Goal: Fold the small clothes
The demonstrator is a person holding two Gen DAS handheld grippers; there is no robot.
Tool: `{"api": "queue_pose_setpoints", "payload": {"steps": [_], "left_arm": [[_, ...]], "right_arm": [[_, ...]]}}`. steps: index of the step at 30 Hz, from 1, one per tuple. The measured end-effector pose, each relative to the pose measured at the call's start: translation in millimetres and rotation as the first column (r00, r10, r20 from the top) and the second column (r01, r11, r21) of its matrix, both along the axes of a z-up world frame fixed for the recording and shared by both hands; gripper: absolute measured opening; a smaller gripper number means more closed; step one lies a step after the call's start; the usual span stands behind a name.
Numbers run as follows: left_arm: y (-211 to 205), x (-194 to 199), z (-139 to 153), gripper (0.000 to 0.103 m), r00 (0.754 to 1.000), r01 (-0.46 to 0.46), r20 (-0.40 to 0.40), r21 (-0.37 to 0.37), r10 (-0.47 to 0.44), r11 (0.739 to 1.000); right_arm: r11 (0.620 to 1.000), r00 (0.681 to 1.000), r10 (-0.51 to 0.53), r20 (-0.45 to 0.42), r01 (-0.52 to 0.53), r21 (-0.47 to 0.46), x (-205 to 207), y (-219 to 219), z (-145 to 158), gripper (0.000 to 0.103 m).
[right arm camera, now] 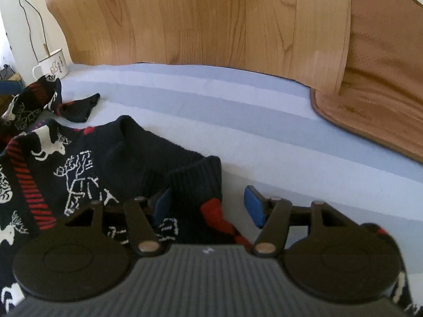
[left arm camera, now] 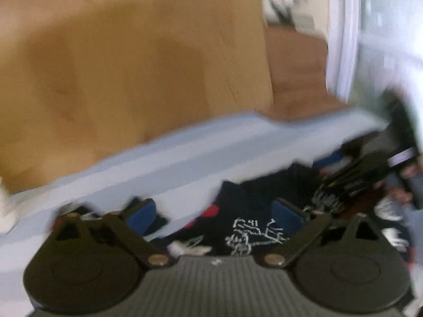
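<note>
**A:** How many garments are there?

**B:** One for certain: a dark knitted sweater (right arm camera: 79, 171) with white deer and red stripes, lying on the striped sheet (right arm camera: 238, 121). It is under my right gripper (right arm camera: 208, 204) and spreads off to its left. Ahead-left of that gripper is another bunch (right arm camera: 39, 100) in the same pattern. I cannot tell whether it is a sleeve or a separate piece.

**A:** Is your right gripper grasping it?

**B:** No, it is released. A ribbed cuff lies between the two blue pads (right arm camera: 162, 202). The knit comes right up to the left pad, and the right pad stands clear over bare sheet.

**A:** And the left?

**B:** My left gripper (left arm camera: 214, 214) is spread wide. The view is badly blurred, but the sweater (left arm camera: 248, 211) shows below and between its two pads, and neither pad presses it.

**A:** What else can you count?

**B:** One white mug (right arm camera: 53, 63), far ahead-left of the right gripper at the sheet's edge. There is one wooden headboard (right arm camera: 185, 18) straight ahead and one brown mat (right arm camera: 370, 92) ahead-right.

**A:** Any writing?

**B:** The mug has a small drawing, and I can read no words on it. Each gripper body carries one tiny white mark, too small to make out.
</note>
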State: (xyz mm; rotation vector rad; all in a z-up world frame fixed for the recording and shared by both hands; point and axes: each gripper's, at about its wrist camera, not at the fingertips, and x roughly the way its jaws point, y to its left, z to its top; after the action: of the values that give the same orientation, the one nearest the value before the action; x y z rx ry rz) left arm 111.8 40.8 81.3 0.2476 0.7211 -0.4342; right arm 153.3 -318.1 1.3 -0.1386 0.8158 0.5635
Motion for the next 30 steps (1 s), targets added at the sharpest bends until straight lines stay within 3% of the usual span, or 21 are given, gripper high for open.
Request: {"api": "queue_pose_setpoints", "payload": {"steps": [1, 2, 3, 4, 6, 7, 11, 14, 15, 17, 18, 19, 21, 25, 30], "left_arm": [[-12, 15, -13, 0.099, 0.999, 0.018, -0.052, 0.035, -0.016, 0.999], [-20, 27, -24, 0.091, 0.995, 0.024, -0.097, 0.059, -0.018, 0.998], [-26, 37, -34, 0.080, 0.989, 0.035, -0.147, 0.074, -0.024, 0.997], [-32, 45, -45, 0.040, 0.975, 0.063, -0.217, 0.088, -0.043, 0.994], [-36, 40, -46, 0.010, 0.975, 0.098, -0.208, 0.090, -0.078, 0.991], [-38, 38, -44, 0.006, 0.975, 0.115, -0.201, 0.097, -0.094, 0.989], [-38, 48, -24, 0.006, 0.996, 0.065, -0.073, 0.092, -0.059, 0.994], [-32, 81, 1, 0.006, 0.996, -0.086, 0.024, 0.043, 0.085, 0.995], [-31, 95, 7, 0.006, 0.983, -0.168, 0.077, 0.044, 0.164, 0.985], [-35, 117, 9, 0.021, 0.939, -0.318, 0.160, 0.074, 0.303, 0.945], [-37, 126, 6, 0.029, 0.913, -0.387, 0.174, 0.091, 0.368, 0.918], [-38, 134, 2, 0.035, 0.899, -0.426, 0.163, 0.120, 0.406, 0.897], [-26, 132, -3, 0.029, 0.896, -0.443, 0.084, 0.113, 0.435, 0.890], [19, 60, 9, 0.031, 0.909, -0.407, 0.077, -0.045, 0.410, 0.912], [73, -67, 13, 0.041, 0.945, -0.305, 0.070, -0.171, 0.320, 0.937]], "right_arm": [[1.000, 1.000, 0.007, 0.000, -0.007, 0.004, 0, 0, 0, 0.063], [1.000, 1.000, 0.015, 0.001, -0.015, 0.007, -1, 1, 0, 0.062], [0.999, 0.999, 0.034, 0.003, -0.034, 0.010, -2, 2, 0, 0.042], [0.998, 0.998, 0.065, 0.002, -0.065, 0.025, -4, 3, 1, 0.014], [0.996, 0.996, 0.079, 0.046, -0.081, 0.023, -9, 6, 10, 0.012], [0.996, 0.993, 0.082, 0.082, -0.085, 0.031, -9, 6, 18, 0.011], [0.995, 0.978, -0.007, 0.206, -0.014, 0.102, 24, 8, 57, 0.011], [0.992, 0.949, -0.072, 0.306, 0.036, 0.122, 60, 22, 84, 0.011], [0.989, 0.938, -0.100, 0.332, 0.059, 0.133, 74, 29, 90, 0.011], [0.985, 0.930, -0.147, 0.336, 0.107, 0.133, 104, 44, 88, 0.016], [0.986, 0.935, -0.161, 0.316, 0.137, 0.094, 120, 55, 79, 0.025], [0.985, 0.940, -0.172, 0.295, 0.168, 0.040, 131, 63, 69, 0.031], [0.981, 0.946, -0.183, 0.267, 0.193, -0.014, 136, 64, 55, 0.031], [0.982, 0.966, -0.142, 0.214, 0.110, 0.153, 91, 15, 61, 0.031], [0.956, 0.985, -0.030, 0.172, -0.022, 0.291, -13, -53, 58, 0.031]]}}
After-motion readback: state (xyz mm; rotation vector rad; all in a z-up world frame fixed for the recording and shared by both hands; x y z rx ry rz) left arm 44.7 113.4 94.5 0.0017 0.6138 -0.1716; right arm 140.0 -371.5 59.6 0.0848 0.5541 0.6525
